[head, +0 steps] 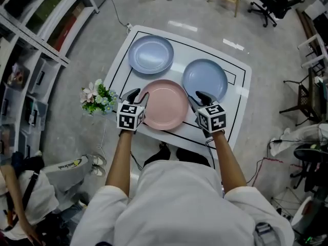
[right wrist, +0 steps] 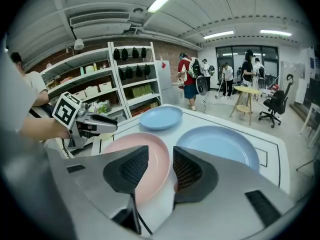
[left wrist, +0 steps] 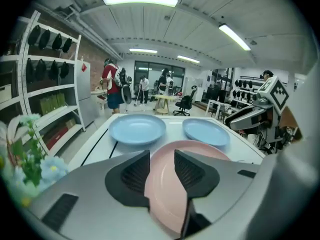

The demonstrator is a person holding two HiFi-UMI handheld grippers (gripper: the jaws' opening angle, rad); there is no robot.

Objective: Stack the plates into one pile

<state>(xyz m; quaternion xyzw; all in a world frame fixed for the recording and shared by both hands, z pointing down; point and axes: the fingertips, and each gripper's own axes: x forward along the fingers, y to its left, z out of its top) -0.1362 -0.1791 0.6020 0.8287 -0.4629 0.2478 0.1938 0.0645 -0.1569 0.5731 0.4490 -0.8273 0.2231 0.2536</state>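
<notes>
Pink plate (head: 165, 104) sits at the near-centre of the white table (head: 241, 88), flat, unstacked. Two more plates behind it: back blue plate (head: 150, 54) at far left, right blue plate (head: 205, 79) just beside the pink one's far-right rim. All three lie separate, no pile yet.

Left gripper (head: 137, 97) is at the pink plate's left rim, jaws apart, nothing clamped; in the left gripper view the pink plate shows through the gap between its pads (left wrist: 136, 171). Right gripper (head: 201, 97) is at the pink plate's right rim, near the right blue plate, jaws also apart and empty; the right gripper view shows the pink rim and bare table in the gap. Can't tell whether either gripper touches the rim.

Around: bunch of flowers (head: 97, 98) off the table's left edge, shelving (head: 36, 29) further left, office chair (head: 271, 4) at the far right of the room.
</notes>
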